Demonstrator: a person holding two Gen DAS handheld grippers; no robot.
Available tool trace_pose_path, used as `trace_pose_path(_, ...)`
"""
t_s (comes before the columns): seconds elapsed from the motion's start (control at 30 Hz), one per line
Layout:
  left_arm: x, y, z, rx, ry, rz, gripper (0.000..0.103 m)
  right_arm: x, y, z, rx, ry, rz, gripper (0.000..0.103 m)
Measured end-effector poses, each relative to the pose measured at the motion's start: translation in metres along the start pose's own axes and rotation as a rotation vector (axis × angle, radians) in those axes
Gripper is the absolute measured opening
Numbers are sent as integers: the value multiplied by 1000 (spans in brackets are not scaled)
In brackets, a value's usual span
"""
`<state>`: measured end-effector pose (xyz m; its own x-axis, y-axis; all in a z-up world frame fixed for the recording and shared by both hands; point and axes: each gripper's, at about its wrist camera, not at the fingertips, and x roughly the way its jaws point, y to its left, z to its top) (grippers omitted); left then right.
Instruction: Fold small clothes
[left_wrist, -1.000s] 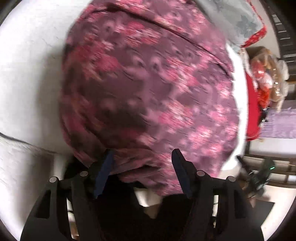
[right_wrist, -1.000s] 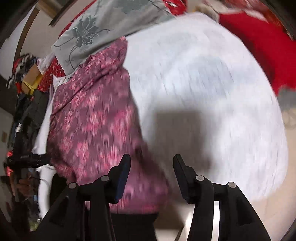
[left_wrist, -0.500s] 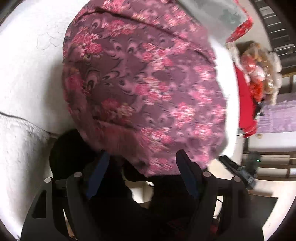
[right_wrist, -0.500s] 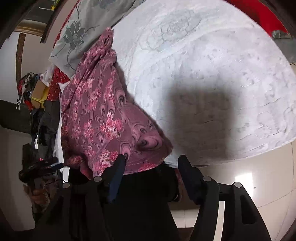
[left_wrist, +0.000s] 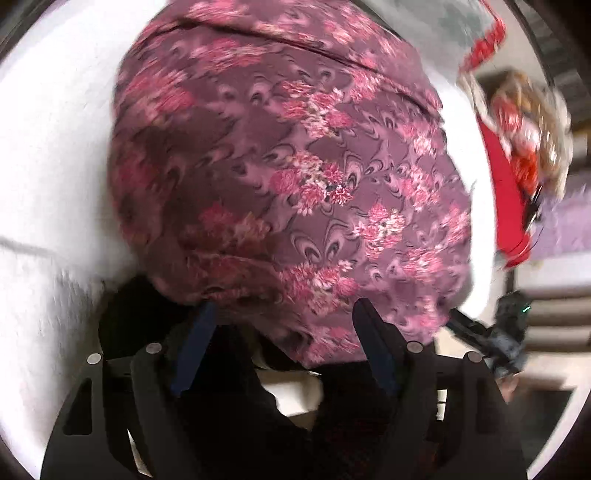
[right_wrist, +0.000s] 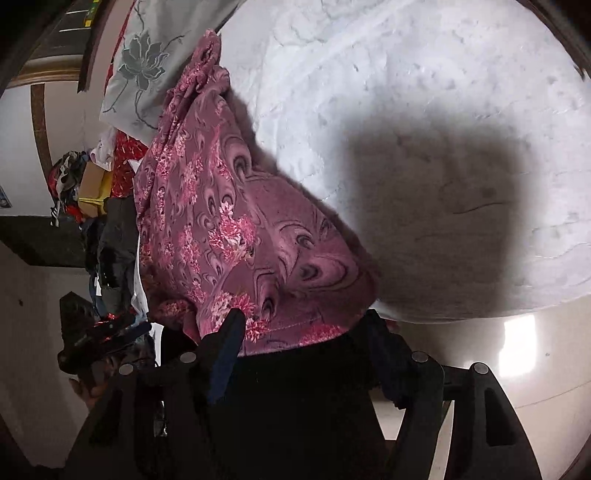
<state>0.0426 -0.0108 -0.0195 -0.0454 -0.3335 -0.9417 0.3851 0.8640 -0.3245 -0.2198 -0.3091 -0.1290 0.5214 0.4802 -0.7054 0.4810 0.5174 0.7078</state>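
A maroon garment with pink flowers lies spread on the white bed cover, its near hem hanging over the bed's edge. My left gripper stands open at that hem, and its blue pads do not press the cloth. In the right wrist view the same garment runs from the near edge towards the far left. My right gripper is at its near corner. Its jaws are opening, with the hem lying loose between the fingers and no pad pressing it.
A grey flowered cloth lies beyond the garment's far end. Red fabric and piled belongings sit off the bed's side. The cover stretches bare to the right. Dark clothing of the person fills the space below the grippers.
Both pairs of jaws have spread wider. Both grippers have drawn back to the garment's near hem at the bed edge, and the right one has sunk and rolled.
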Motion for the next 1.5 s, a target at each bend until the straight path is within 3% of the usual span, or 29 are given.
trace_pose_path(0.1, 21, -10, 6, 63, 15, 76, 76, 8, 1, 1, 4, 9, 24, 68)
trace_pose_path(0.23, 48, -2, 15, 32, 84, 80, 76, 16, 2, 2, 8, 15, 46, 68)
trace_pose_path(0.3, 56, 5, 17, -8, 110, 65, 61, 20, 4, 2, 7, 19, 56, 68)
trace_pose_path(0.37, 57, 10, 18, -35, 127, 35, 11, 22, 6, 1, -1, 16, 68, 66)
trace_pose_path(0.4, 54, 14, 18, -51, 134, 2, 7, 21, 8, 1, -9, 12, 73, 64)
trace_pose_path(0.43, 51, 17, 17, -65, 131, -28, 7, 20, 9, 1, -17, 3, 77, 54)
trace_pose_path(0.53, 32, 22, 12, -79, 97, -87, 6, 14, 16, 2, -55, -29, 100, 8)
trace_pose_path(0.57, 24, 24, 10, -86, 88, -114, 6, 10, 20, 2, -74, -41, 103, 4)
trace_pose_path(0.73, -19, 39, 0, -159, 39, -276, 6, -19, 50, 0, -183, -132, 149, 3)
trace_pose_path(0.9, -62, 57, 0, -242, -68, -431, 6, -41, 78, 9, -240, -212, 197, 2)
trace_pose_path(1.07, -88, 64, 11, -278, -162, -489, 6, -52, 106, 24, -268, -270, 253, 2)
trace_pose_path(1.23, -89, 84, 31, -337, -206, -514, 6, -53, 130, 50, -284, -309, 267, 2)
trace_pose_path(1.5, -93, 138, 71, -492, -272, -565, 6, -38, 135, 99, -216, -334, 264, 2)
